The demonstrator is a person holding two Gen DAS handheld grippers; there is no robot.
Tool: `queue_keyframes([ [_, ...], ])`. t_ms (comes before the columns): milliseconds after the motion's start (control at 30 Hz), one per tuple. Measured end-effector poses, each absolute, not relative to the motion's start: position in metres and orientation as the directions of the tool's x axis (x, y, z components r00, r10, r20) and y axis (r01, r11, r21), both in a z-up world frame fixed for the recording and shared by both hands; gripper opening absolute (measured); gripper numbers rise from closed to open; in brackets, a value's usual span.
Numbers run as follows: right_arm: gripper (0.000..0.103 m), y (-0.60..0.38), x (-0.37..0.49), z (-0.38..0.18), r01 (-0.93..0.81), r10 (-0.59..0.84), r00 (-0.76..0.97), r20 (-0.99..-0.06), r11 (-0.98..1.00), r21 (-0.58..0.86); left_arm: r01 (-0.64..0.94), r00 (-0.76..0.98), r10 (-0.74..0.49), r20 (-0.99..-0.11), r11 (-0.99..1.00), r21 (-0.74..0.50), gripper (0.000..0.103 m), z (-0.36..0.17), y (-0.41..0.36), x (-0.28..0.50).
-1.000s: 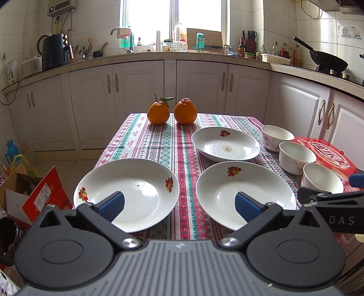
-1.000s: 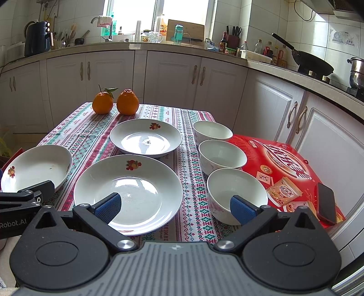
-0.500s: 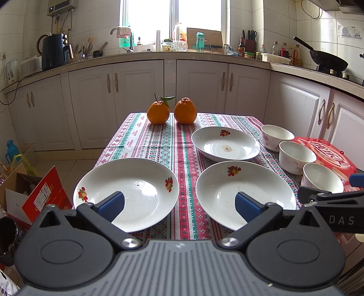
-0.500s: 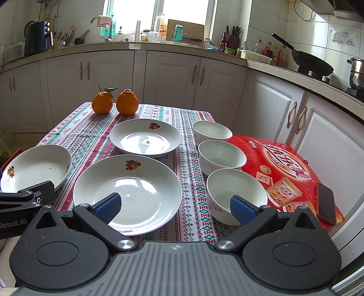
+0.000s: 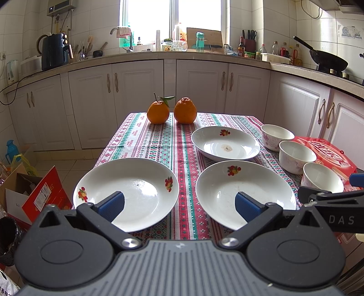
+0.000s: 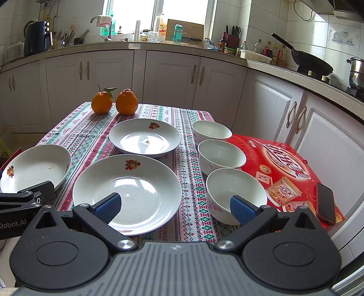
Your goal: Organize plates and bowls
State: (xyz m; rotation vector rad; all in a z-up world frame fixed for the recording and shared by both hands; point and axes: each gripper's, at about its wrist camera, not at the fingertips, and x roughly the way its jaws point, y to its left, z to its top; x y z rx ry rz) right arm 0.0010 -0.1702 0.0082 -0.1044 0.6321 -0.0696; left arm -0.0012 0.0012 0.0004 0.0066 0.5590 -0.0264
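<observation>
We see three white plates [image 5: 127, 191] on the surface [image 5: 145, 141], two along its near edge and one behind, with three bowls [image 6: 236, 193] lined down its right edge. Our left hand-held gripper [image 5: 179, 203] hangs spread and empty above the near plates. Our right hand-held gripper [image 6: 175, 206], likewise spread and empty, straddles the gap between the near-right plate and nearest bowl.

Both wrist cameras look from the near edge of the table [image 5: 145, 136] toward the window [image 5: 173, 20], the left one nearer its left side. Both share the oranges [image 6: 113, 102].
</observation>
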Motion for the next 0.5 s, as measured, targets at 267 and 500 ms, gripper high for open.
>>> queue_keyframes([
  [267,0.103,-0.1697,0.0012,0.0083,0.033,-0.097,0.805,-0.586,0.992,-0.119,0.027,0.847,-0.024,-0.531,1.0,-0.001,0.102,0.0004,0.0013,-0.0011],
  [500,0.103,-0.1713,0.0031,0.0085,0.025,-0.092,0.803,-0.59,0.992,-0.12,0.031,0.847,-0.028,-0.531,1.0,-0.003,0.102,-0.0009,0.002,0.0],
])
